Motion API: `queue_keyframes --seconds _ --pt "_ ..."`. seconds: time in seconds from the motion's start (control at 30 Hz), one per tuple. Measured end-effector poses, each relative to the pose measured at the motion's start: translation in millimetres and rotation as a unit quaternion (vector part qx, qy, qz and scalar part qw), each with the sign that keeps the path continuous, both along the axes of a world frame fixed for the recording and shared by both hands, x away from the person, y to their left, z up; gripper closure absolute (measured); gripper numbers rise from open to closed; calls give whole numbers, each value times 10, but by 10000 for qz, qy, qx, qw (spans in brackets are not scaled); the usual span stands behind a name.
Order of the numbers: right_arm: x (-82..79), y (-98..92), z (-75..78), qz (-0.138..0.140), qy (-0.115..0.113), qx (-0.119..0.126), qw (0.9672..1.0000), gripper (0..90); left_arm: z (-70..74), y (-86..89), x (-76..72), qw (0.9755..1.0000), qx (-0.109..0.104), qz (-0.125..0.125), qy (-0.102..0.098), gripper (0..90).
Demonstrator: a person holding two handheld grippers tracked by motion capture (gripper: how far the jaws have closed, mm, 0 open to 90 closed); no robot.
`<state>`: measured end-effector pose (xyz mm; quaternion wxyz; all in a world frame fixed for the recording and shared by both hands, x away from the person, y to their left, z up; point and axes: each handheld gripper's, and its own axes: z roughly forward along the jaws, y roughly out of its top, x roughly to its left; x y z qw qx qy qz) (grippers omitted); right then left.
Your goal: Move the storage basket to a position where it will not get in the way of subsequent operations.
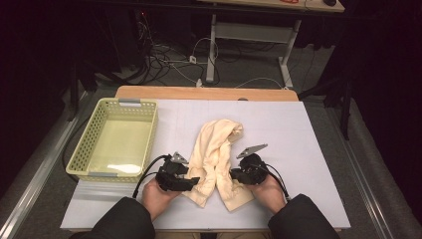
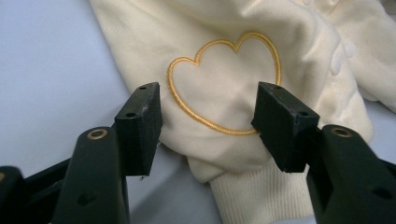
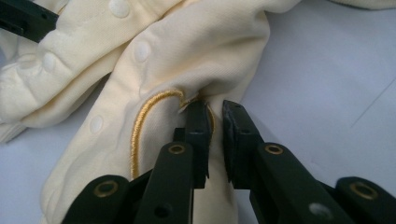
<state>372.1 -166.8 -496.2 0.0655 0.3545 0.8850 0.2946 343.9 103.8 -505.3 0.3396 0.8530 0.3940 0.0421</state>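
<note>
A cream baby garment [image 1: 214, 149] lies crumpled on the white table top [image 1: 298, 149], its two legs pointing toward me. My left gripper [image 1: 196, 180] stands open, its jaws either side of the left leg just above the ribbed cuff [image 2: 252, 196], framing a gold embroidered heart [image 2: 224, 84]. In its own view the left gripper [image 2: 208, 119] has the leg's fabric lying between its jaws without being squeezed. My right gripper [image 3: 215, 121] is shut on a thin fold of the garment [image 3: 201, 42] beside a second gold heart [image 3: 137, 126], at the right leg [image 1: 233, 174].
A pale yellow perforated basket [image 1: 84, 144] stands at the table's left. Bare white surface extends to the right of the garment and behind it. Cables and desk legs occupy the dark floor beyond the table's far edge.
</note>
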Motion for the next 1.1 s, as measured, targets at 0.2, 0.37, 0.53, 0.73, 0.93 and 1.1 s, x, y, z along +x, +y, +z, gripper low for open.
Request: queue_keyframes --seconds 0.2,0.37,0.53,0.73,0.93,1.1 --pt "-62 -46 128 -92 -364 -155 9992 836 -34 0 34 10000 -32 44 39 389" --pt "-112 -144 236 -157 -613 -137 9979 836 -31 -15 22 10000 10 67 33 390" --pt "-195 -309 332 -261 -791 26 9965 834 -32 -16 25 10000 18 55 39 395" --pt "-308 -599 368 -557 -909 144 9942 833 -37 -31 16 10000 72 51 -22 398" --pt "-313 -657 291 -544 -694 220 9959 813 -32 -25 18 10000 65 -43 -17 510" --pt "-298 -584 195 -510 -518 96 9973 751 -17 -23 40 9998 70 -153 110 672"
